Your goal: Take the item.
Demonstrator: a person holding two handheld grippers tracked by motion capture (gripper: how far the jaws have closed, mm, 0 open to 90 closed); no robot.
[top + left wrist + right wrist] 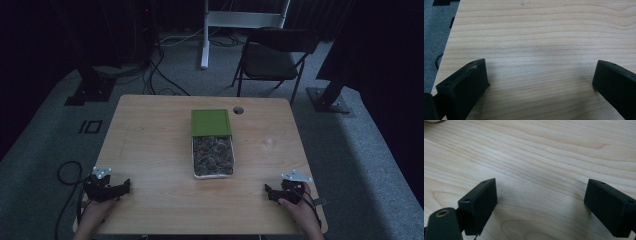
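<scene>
Wooden table [150, 150], bare of legible writing. At its centre, white tray [213, 174] of dark pieces, no readable label, green lid [210, 121] slid toward far edge. Near left corner: left gripper [126, 186], released, empty. Near right corner: right gripper [266, 191], released, empty.

Right gripper [541, 195]: jaws spread wide, nothing between them but bare wood. Both black blocks sit low over the table [544, 152], casting soft shadows beneath them. Left-hand jaw shows two small holes on its top edge; right-hand jaw shows two as well. A rounded black part with a brass-coloured insert [442, 213] sits at bottom left, beside the left-hand jaw. Light wood grain runs in long waves across the frame. A sliver of something pale [432, 120] pokes in at the top left corner, too little to identify.
</scene>
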